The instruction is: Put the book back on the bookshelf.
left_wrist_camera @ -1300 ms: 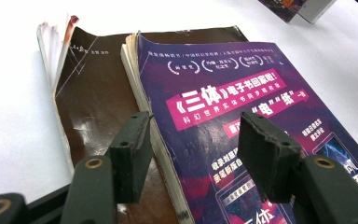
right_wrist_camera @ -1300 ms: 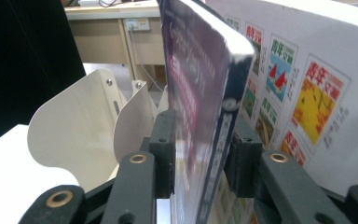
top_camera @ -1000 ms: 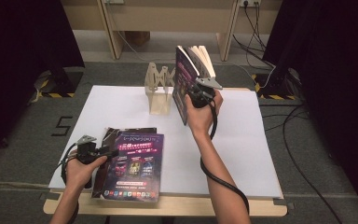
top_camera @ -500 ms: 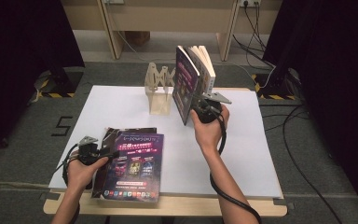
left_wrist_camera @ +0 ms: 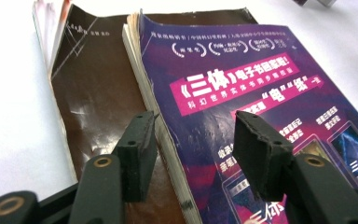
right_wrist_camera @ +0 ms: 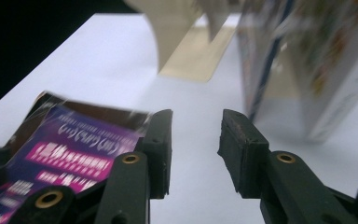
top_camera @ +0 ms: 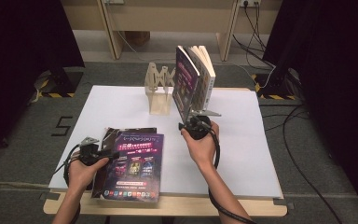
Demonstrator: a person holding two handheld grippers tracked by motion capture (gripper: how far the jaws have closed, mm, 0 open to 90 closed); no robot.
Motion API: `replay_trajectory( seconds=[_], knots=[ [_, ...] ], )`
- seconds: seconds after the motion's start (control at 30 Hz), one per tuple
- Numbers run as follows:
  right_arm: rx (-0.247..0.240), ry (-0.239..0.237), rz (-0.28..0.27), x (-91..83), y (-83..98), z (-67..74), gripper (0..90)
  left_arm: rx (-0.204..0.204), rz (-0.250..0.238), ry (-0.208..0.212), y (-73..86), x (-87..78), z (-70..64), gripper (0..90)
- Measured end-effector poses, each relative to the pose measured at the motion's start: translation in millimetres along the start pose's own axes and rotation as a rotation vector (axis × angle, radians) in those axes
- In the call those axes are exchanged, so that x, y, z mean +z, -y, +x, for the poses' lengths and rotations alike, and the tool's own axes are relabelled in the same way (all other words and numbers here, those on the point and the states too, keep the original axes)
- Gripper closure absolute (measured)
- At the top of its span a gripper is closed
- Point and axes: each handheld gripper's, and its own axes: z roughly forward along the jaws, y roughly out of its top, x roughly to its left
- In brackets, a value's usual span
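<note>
A purple-covered book [top_camera: 133, 165] lies flat on a brown book [top_camera: 106, 135] at the near left of the white table. My left gripper [top_camera: 103, 154] sits at the purple book's left edge. In the left gripper view its jaws have just been closing and stand astride that edge [left_wrist_camera: 193, 126], one over the brown book [left_wrist_camera: 98, 93], one over the purple cover [left_wrist_camera: 242, 70], pads not pressing. My right gripper [top_camera: 189, 123] hovers open and empty over mid-table, just in front of two upright books [top_camera: 193, 79]. In the right gripper view [right_wrist_camera: 196, 119] bare table shows between its jaws.
A slotted wooden book rack [top_camera: 160, 86] stands at the table's far middle, left of the upright books [right_wrist_camera: 307, 60]. The white table top [top_camera: 251, 149] stretches to the right of my right hand. Cables trail on the floor at right.
My right gripper has drawn back from the upright books toward the near side and sunk lower; the books stay standing. My left hand has kept its place at the purple book's edge.
</note>
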Motion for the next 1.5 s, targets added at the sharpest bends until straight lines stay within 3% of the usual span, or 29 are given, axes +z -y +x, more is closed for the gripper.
replay_trajectory(
  seconds=[0.2,0.4,0.67,0.87,1.07,1.27,1.5],
  knots=[
    [-0.008,-0.05,0.081,17.4,21.2,13.0,63.2,-0.018,0.024,0.005,1.9,2.6,1.4,50.6],
    [0.025,-0.097,0.138,32.8,38.7,24.2,61.8,-0.045,0.037,0.014,1.6,4.0,1.8,53.2],
    [0.044,-0.128,0.229,49.9,57.4,32.8,60.4,-0.053,0.054,0.002,-0.5,4.5,1.1,55.3],
    [0.057,-0.158,0.254,60.5,66.7,36.6,58.9,-0.051,0.05,0.004,-1.3,7.1,-1.2,56.2],
    [0.054,-0.143,0.252,63.1,69.5,40.6,58.0,-0.052,0.042,0.0,-0.3,7.8,-3.5,58.1],
    [0.038,-0.134,0.251,63.0,69.8,41.2,58.3,-0.081,0.016,-0.005,-1.2,2.4,-7.6,60.6],
    [0.032,-0.129,0.255,62.9,69.5,41.8,58.4,-0.127,-0.054,0.079,-4.6,-8.1,-13.1,65.9]
  ],
)
